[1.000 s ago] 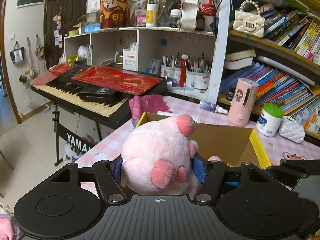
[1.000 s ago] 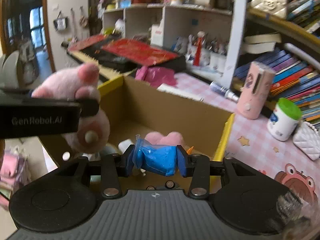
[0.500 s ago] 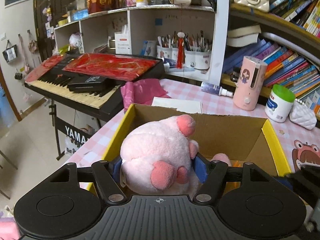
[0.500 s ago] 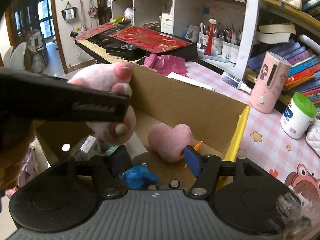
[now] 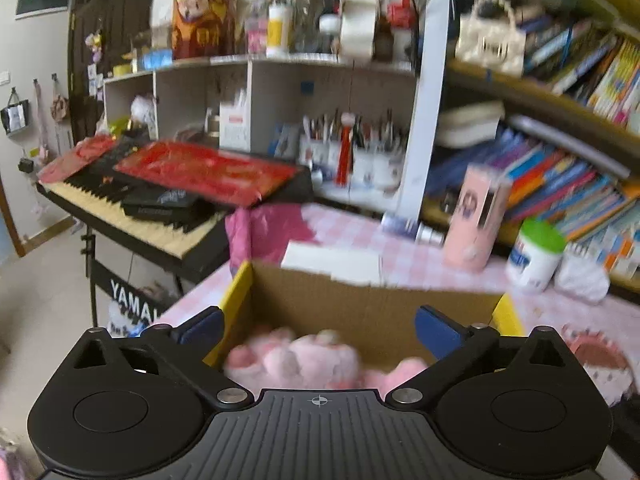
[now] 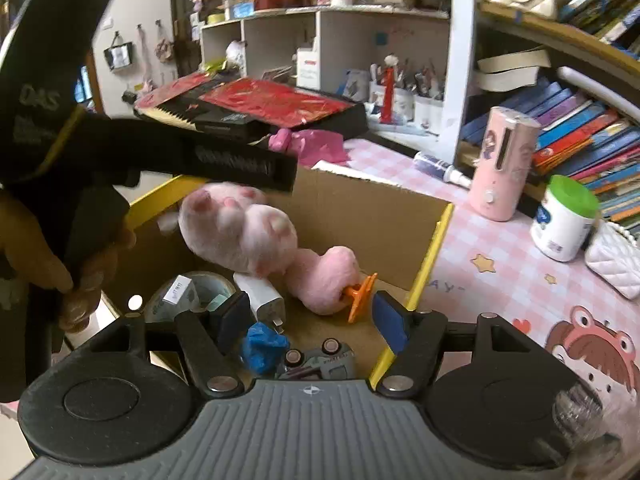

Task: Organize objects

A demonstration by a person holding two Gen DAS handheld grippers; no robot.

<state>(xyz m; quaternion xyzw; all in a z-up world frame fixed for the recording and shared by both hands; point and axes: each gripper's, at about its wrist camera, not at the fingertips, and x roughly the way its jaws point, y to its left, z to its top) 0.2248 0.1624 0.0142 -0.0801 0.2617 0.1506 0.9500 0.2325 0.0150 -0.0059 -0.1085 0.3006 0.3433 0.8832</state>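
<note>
A pink plush toy point(image 5: 296, 356) lies loose in the cardboard box point(image 5: 372, 304), below my left gripper point(image 5: 318, 328), whose jaws are opening wide with nothing between them. In the right wrist view the plush point(image 6: 240, 232) rests against the box's back wall point(image 6: 360, 216), under the left gripper point(image 6: 280, 176). My right gripper point(image 6: 311, 318) hangs over the box's near right corner, jaws opening and clear of everything. A crumpled blue piece point(image 6: 262, 346) lies on the box floor just below it.
Also in the box are a tape roll point(image 6: 196, 292), a white charger point(image 6: 264, 300), an orange clip point(image 6: 360, 292), a toy car point(image 6: 320, 360) and a pink heart plush point(image 6: 328, 276). A pink cylinder point(image 6: 504, 168) and a green-lidded jar point(image 6: 564, 220) stand to the right. A keyboard point(image 6: 248, 108) sits behind.
The left gripper opened and the pink plush dropped into the box. The right gripper let go of the blue piece, which now lies on the box floor.
</note>
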